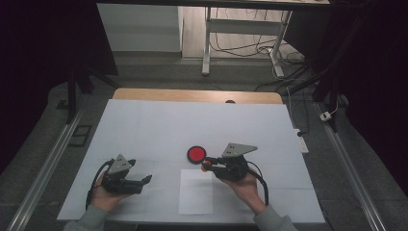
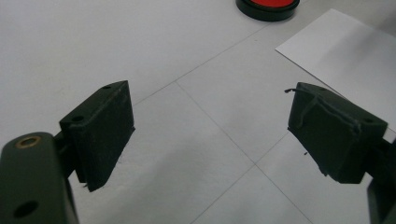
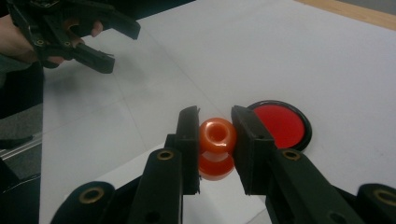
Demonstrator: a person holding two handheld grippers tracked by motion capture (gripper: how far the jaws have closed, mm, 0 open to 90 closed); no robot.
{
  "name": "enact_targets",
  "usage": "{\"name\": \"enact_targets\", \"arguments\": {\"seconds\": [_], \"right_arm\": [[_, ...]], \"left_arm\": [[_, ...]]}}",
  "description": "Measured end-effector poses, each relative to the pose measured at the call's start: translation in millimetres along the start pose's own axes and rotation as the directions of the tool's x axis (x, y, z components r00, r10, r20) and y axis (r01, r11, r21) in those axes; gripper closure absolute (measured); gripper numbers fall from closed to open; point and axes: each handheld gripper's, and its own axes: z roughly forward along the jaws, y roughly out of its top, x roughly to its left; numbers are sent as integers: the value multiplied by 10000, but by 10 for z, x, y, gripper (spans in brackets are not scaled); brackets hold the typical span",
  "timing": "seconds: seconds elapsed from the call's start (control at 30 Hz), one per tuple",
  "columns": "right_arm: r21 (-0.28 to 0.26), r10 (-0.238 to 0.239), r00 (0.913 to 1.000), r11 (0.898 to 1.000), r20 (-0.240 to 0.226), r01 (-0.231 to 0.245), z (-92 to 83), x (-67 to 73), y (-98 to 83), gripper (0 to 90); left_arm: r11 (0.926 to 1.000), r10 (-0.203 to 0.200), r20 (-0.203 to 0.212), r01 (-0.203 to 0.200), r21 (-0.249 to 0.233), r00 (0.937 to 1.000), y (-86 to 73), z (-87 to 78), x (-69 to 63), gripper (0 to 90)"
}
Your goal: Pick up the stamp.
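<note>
The white table (image 1: 144,130) carries a sheet of white paper (image 1: 196,191) near the person's edge, and just beyond that sheet a round red disc with a black rim (image 1: 196,154); the left gripper (image 1: 144,181) rests low at the near left, well apart from these, its jaws spread wide with nothing between them, bare tabletop showing through the gap in the left gripper view. The right gripper (image 3: 215,144) is closed on a small glossy orange spool-shaped piece (image 3: 215,147), held just above the table between the disc and the paper's far edge; the pads (image 3: 189,140) press its two sides, its open bore facing up and a narrower waist below the top lobe. By its look it is hard moulded plastic, light and stiff, unlikely to deform or break; the shiny rounded surface is probably slippery, so it could squirt out or twist under an off-centre squeeze. The best hold seems the present one, across the widest lobe, square to the bore, or at the waist where the pads would seat.
</note>
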Motion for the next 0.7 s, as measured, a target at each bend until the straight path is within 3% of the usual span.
{"name": "enact_targets", "arguments": {"seconds": [0.7], "right_arm": [[-205,-47,9998,9998,-188,43,-27,64,11,726]], "left_arm": [[10000,35,60,-36,48,10000,3,20,-6,144]]}}
